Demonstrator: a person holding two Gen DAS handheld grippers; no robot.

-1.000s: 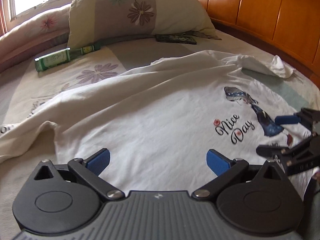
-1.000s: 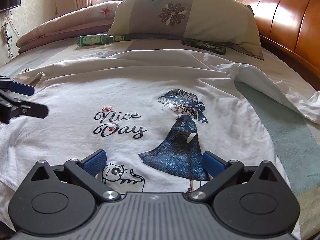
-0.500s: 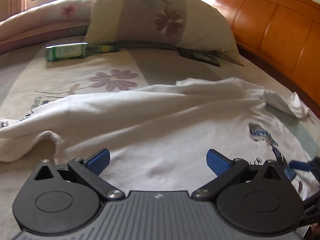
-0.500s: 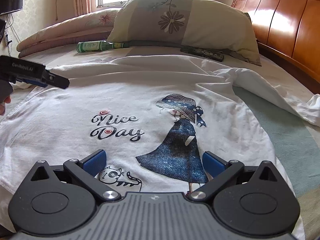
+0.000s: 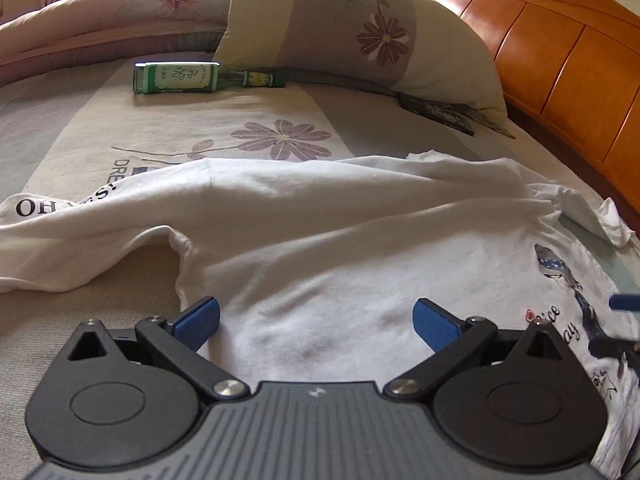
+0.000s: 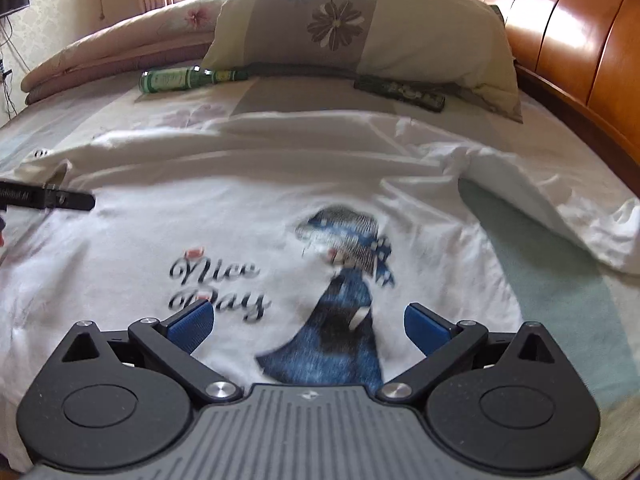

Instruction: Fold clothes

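Observation:
A white T-shirt [image 5: 320, 248] [image 6: 248, 216] lies spread on the bed, print side up, with "Nice Day" lettering [image 6: 216, 286] and a girl in a blue dress [image 6: 344, 292]. Its left sleeve [image 5: 80, 240] is rumpled, and its right sleeve [image 6: 560, 208] trails over the sheet. My left gripper [image 5: 316, 320] is open above the shirt's left side near the armpit, holding nothing. My right gripper [image 6: 306, 326] is open over the print, also with nothing in it. The left gripper's finger [image 6: 48, 200] shows at the right wrist view's left edge.
A green glass bottle [image 5: 188, 78] [image 6: 188, 78] lies at the foot of a flowered pillow [image 5: 360, 28] [image 6: 360, 24]. A dark flat object [image 6: 400, 92] lies by the pillow. A wooden headboard [image 5: 560, 60] runs along the right; a folded pink quilt [image 6: 112, 56] sits far left.
The left gripper has swung left and forward toward the shirt's left sleeve side. The right gripper has moved forward over the print. Both stayed open.

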